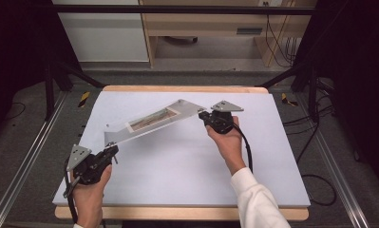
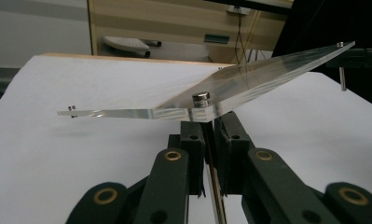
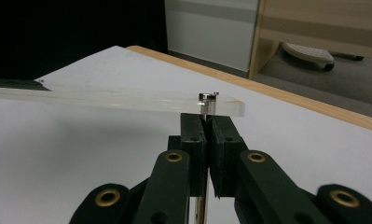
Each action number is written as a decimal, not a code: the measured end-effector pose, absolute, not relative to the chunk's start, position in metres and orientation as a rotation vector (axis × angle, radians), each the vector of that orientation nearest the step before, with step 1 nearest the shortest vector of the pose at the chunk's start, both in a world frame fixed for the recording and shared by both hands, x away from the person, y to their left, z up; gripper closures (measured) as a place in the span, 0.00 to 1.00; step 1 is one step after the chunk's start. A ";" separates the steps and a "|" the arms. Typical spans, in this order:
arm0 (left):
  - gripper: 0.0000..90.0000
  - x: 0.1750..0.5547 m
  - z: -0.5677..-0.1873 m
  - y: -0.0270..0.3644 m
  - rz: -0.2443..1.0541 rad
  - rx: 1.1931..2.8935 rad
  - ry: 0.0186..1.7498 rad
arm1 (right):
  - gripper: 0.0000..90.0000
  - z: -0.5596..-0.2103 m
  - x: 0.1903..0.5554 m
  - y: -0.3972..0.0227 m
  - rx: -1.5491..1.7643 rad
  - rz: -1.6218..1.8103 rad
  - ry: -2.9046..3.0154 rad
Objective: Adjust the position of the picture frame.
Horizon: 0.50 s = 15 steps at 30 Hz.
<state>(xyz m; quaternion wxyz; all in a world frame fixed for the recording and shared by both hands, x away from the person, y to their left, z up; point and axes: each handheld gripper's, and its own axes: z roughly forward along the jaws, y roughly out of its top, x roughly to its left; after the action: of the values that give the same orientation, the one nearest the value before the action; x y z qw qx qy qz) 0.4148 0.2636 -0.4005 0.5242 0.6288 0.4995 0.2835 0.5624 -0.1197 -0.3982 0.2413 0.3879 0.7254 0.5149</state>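
A clear acrylic plate (image 1: 189, 110) with a pale picture insert (image 1: 151, 118) is held above the white table (image 1: 177, 166), tilted and stretching from near left to far right. My left gripper (image 1: 112, 151) is shut on a thin metal pin under the plate's near-left corner. In the left gripper view the jaws (image 2: 210, 128) meet just below the corner bolt (image 2: 201, 98). My right gripper (image 1: 202, 115) is shut on the pin under the far-right corner. In the right gripper view it (image 3: 206, 122) grips below that corner's bolt (image 3: 207, 96) and the plate (image 3: 104, 99) runs off left.
Beyond the table's wooden far edge (image 1: 184, 89) stand a wooden cabinet (image 1: 201, 23) and a white panel (image 1: 101, 33). Cables (image 1: 315, 137) trail on the floor at right. Metal rails (image 1: 21, 161) run along both sides. A low wheeled base (image 2: 127, 44) sits under the cabinet.
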 end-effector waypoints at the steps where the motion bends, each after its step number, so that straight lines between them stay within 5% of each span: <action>1: 0.91 0.417 -0.399 0.261 0.676 1.507 1.188 | 0.95 -0.394 0.558 -0.128 1.077 1.406 1.965; 15: 0.91 0.457 -0.387 0.222 0.600 1.563 1.076 | 0.94 -0.378 0.530 -0.183 1.170 1.353 1.852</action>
<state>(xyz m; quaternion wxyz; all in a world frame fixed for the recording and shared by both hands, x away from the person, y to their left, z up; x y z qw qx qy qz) 0.4567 0.2220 -0.3865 0.5446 0.6587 0.4535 0.2528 0.5304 -0.1835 -0.3783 0.2795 0.4362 0.6906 0.5046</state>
